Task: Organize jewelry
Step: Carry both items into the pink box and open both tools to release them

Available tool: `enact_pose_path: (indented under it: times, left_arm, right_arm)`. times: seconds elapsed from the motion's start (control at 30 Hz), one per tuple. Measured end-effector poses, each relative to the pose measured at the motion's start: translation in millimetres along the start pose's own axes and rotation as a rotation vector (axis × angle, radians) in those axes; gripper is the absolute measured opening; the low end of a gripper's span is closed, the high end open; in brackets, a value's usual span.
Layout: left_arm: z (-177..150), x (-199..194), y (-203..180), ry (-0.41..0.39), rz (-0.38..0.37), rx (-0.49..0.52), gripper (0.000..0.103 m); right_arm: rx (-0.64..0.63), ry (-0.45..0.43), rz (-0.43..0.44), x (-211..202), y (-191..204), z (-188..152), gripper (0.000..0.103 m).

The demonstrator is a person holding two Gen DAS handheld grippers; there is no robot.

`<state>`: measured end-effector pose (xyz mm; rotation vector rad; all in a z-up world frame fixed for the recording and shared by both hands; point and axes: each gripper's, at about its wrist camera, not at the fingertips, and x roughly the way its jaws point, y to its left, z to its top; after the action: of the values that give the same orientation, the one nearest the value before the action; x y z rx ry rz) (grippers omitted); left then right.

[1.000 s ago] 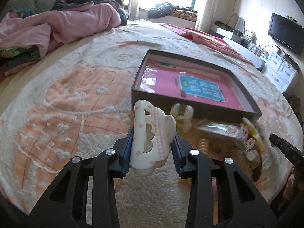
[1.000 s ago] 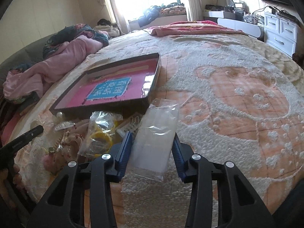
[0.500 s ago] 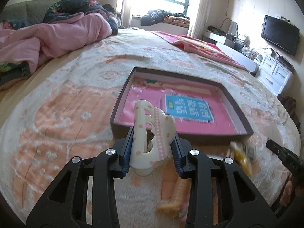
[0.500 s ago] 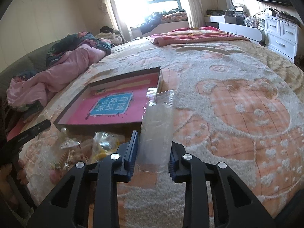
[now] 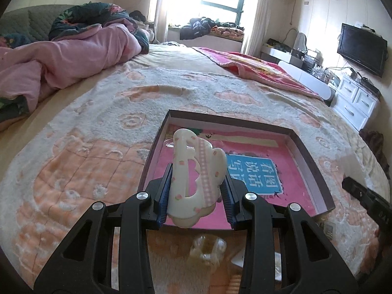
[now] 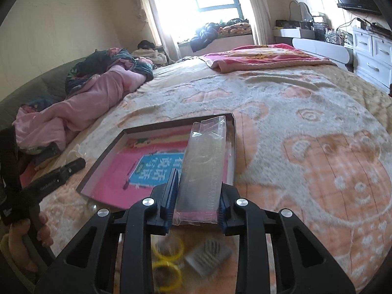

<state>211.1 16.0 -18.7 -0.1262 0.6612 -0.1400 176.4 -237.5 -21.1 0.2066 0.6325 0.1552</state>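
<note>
Two loads carried at once | tray (image 5: 316, 164) on bedspread (image 5: 80, 161), both loads over its near edge | my right gripper (image 6: 196, 199), jaws just closing, pinches limp clear bag (image 6: 205, 161): may fold or slip out | my left gripper (image 5: 196, 196) clamps hair claw (image 5: 196, 174): could twist and drop short

hair clip (image 5: 196, 183): glossy, smooth cream plastic
bag (image 6: 204, 164): clear, shiny plastic film
bedspread (image 5: 80, 161): rough, tufted cloth
tray (image 5: 311, 161): matt cardboard

One hair claw (image 5: 196, 181), one clear plastic bag (image 6: 204, 169), one tray (image 6: 107, 156), perhaps two yellow rings (image 6: 167, 261).
</note>
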Motion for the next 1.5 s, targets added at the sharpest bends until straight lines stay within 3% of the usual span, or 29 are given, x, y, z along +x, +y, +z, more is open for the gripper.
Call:
enact_pose_path:
  times: [0.53, 0.7, 0.9, 1.1, 1.37, 1.5]
  left_arm:
    - [-15, 46, 1, 0.130, -0.008, 0.037, 0.028]
    - [-16, 50, 4, 0.139, -0.006, 0.040, 0.029]
    - [-16, 44, 3, 0.116, 0.008, 0.048, 0.036]
    - [-17, 32, 2, 0.092, 0.013, 0.051, 0.046]
    - [-19, 12, 1, 0.055, 0.009, 0.041, 0.060]
    - [-20, 3, 0, 0.040, 0.008, 0.035, 0.067]
  right_arm:
    - [-0.099, 0.114, -0.028, 74, 24, 1, 0.027]
    - [-0.113, 0.159, -0.043, 90, 27, -6, 0.028]
    - [-0.130, 0.157, -0.060, 88, 28, -9, 0.029]
    - [-0.124, 0.136, -0.074, 78, 23, -13, 0.047]
    - [-0.156, 0.045, -0.090, 45, 22, -17, 0.075]
    - [-0.179, 0.002, -0.096, 30, 26, -20, 0.084]
